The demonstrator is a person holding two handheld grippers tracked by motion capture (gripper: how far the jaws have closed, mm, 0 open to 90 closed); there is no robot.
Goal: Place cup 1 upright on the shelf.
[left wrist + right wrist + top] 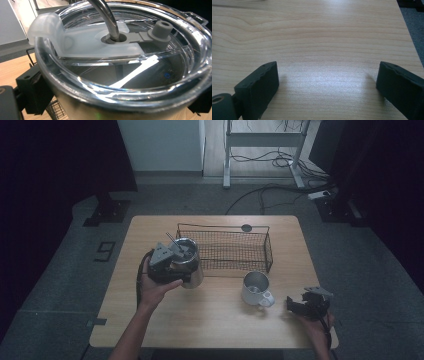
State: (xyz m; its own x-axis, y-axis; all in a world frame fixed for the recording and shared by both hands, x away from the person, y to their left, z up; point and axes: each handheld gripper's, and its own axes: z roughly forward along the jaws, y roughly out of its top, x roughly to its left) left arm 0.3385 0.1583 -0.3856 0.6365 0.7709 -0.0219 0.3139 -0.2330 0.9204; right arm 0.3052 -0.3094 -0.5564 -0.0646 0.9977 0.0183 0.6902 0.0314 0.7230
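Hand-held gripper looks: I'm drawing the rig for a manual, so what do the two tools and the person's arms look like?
Each hand-held gripper is black and blocky, topped by a grey three-cornered plate: the left hand-held gripper and the right hand-held gripper. A dark cable trails from each. The right one's jaws are thick matt black blocks with a small hole near each tip, on a round pivot with a brass-coloured centre. Both forearms are bare; no sleeves show.

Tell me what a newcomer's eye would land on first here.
The steel tumbler with a clear lid and metal straw, clamped in the left gripper at the table's left, in front of the wire basket. Next, the white mug right of centre, and the right gripper resting open near the right edge.
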